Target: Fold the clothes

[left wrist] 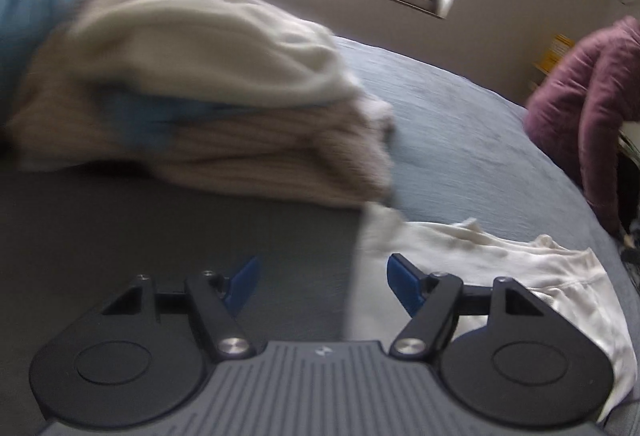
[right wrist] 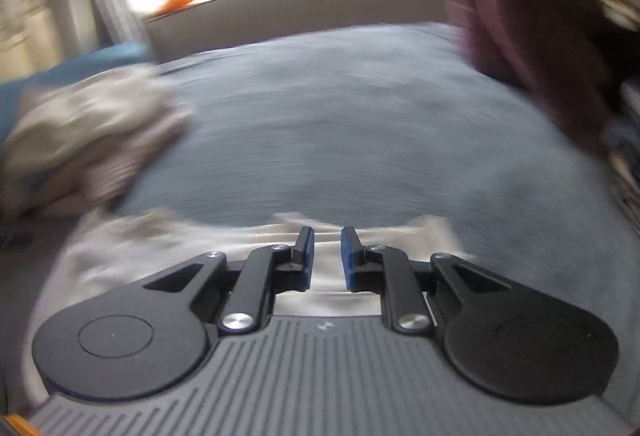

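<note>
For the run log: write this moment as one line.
left gripper: jaws open, empty | right gripper: jaws open over white garment | folded stack on bed

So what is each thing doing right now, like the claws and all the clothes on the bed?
Left claw: wide open, holding nothing.
Right claw: open a little, gap between the pads, over the white garment.
White garment: lying crumpled and unfolded on the bed.
Stack of clothes: folded and piled up.
Maroon jacket: hanging at the bed's edge.
Bed: covered in a grey sheet.
</note>
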The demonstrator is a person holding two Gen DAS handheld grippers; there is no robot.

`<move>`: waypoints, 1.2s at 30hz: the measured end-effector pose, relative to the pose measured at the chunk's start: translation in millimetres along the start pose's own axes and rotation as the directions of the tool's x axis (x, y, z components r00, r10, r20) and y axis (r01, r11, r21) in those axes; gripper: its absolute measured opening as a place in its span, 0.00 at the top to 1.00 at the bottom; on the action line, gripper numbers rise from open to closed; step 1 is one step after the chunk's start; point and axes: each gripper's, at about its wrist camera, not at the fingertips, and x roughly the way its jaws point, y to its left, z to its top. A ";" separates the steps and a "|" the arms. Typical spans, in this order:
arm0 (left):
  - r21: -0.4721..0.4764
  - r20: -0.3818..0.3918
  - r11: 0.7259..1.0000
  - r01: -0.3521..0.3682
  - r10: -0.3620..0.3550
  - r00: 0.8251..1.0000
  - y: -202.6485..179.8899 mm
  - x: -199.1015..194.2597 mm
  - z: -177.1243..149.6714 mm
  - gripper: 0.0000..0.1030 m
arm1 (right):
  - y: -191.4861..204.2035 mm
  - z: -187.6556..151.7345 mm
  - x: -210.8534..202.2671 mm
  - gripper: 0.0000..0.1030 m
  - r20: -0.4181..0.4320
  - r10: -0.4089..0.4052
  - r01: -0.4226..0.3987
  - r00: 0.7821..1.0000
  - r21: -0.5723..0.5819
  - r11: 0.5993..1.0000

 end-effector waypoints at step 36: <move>-0.157 -0.148 0.982 0.105 -0.129 0.981 66.1 -9.3 -64.9 0.27 | 267.0 -60.3 60.9 0.89 -0.411 0.275 -0.489 0.869 -0.636 0.597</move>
